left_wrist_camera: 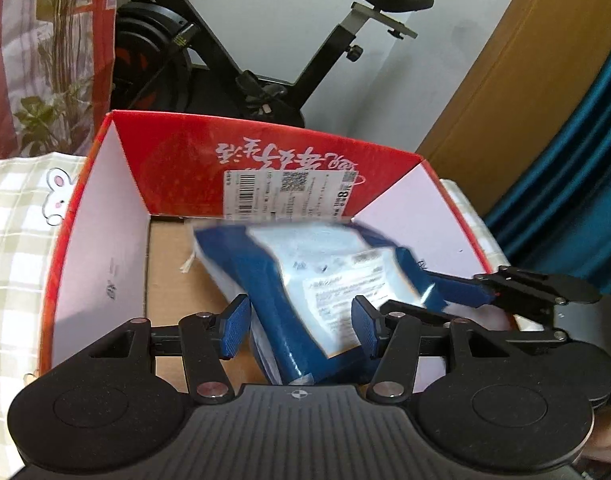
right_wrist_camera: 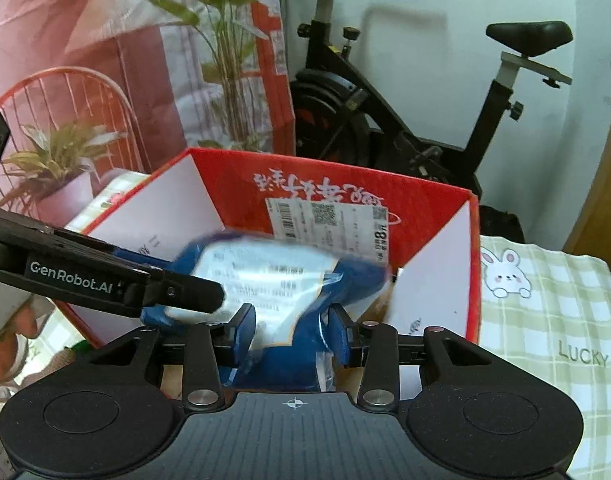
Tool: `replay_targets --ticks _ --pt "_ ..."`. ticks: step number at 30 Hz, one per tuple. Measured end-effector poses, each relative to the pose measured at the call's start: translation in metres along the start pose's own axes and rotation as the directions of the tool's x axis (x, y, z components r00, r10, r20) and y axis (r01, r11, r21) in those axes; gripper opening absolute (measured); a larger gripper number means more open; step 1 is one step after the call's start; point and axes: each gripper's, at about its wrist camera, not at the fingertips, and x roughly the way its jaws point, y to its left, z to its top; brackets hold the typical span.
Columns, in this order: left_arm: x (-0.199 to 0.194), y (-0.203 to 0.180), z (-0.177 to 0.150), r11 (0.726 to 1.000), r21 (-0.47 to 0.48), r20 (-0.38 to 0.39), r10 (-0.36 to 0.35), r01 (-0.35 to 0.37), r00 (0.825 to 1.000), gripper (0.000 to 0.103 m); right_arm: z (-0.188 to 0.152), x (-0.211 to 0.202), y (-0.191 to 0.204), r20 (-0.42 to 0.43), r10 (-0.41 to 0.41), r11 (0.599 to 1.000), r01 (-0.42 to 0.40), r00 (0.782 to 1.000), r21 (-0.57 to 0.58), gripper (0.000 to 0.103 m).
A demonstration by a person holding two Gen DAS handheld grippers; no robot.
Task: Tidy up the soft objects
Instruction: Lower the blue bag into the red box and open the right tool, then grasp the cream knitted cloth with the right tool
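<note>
A blue soft item in a clear plastic bag with a white label (left_wrist_camera: 325, 280) lies tilted inside an open red cardboard box (left_wrist_camera: 105, 208). My left gripper (left_wrist_camera: 301, 326) has its blue pads on either side of the bag's near end and holds it. My right gripper (left_wrist_camera: 481, 294) comes in from the right and pinches the bag's far corner. In the right wrist view the bag (right_wrist_camera: 265, 280) sits between my right gripper's (right_wrist_camera: 291, 334) pads, and my left gripper (right_wrist_camera: 185, 292) reaches in from the left onto the bag. The box (right_wrist_camera: 433, 208) stands behind.
The box rests on a green checked cloth with a rabbit print (right_wrist_camera: 545, 300). A black exercise bike (left_wrist_camera: 265, 60) stands behind against a white wall. A plant print bag (right_wrist_camera: 165, 80) is at the left. A wooden panel (left_wrist_camera: 505, 60) and a teal curtain (left_wrist_camera: 577, 160) are at the right.
</note>
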Motion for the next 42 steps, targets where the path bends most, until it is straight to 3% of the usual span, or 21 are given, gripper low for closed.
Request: replay_targets --ticks 5,11,17,23,31,36,42 --pt "-0.021 -0.001 -0.001 1.000 0.013 0.019 0.024 -0.024 1.000 0.059 -0.002 -0.014 0.005 0.009 -0.010 1.000 0.010 1.000 0.003 0.040" --pt "-0.065 -0.005 -0.012 0.997 0.054 0.095 0.049 -0.055 0.994 0.059 -0.010 -0.046 0.016 0.063 -0.009 1.000 0.008 0.998 0.007 0.040" --pt "-0.107 -0.002 -0.039 0.995 0.051 0.143 0.076 -0.084 0.987 0.059 -0.028 -0.083 0.029 0.139 0.005 0.999 -0.013 0.990 0.052 0.040" --pt "-0.123 -0.003 -0.074 0.989 0.064 0.159 0.123 -0.134 0.980 0.059 -0.062 -0.106 0.043 0.185 0.020 0.994 -0.039 0.982 0.100 0.040" --pt "-0.104 0.010 -0.106 0.984 -0.013 0.103 0.177 -0.176 0.979 0.059 -0.115 -0.095 0.038 0.100 -0.016 0.987 -0.001 0.995 0.162 0.040" --pt "-0.097 0.019 -0.120 0.984 -0.062 0.098 0.173 -0.168 0.980 0.059 -0.141 -0.088 0.028 0.059 -0.046 0.976 0.032 0.997 0.217 0.040" --pt "-0.089 0.019 -0.136 0.988 -0.056 0.086 0.150 -0.146 0.985 0.043 -0.161 -0.081 0.022 0.028 -0.029 0.963 0.021 0.999 0.267 0.044"
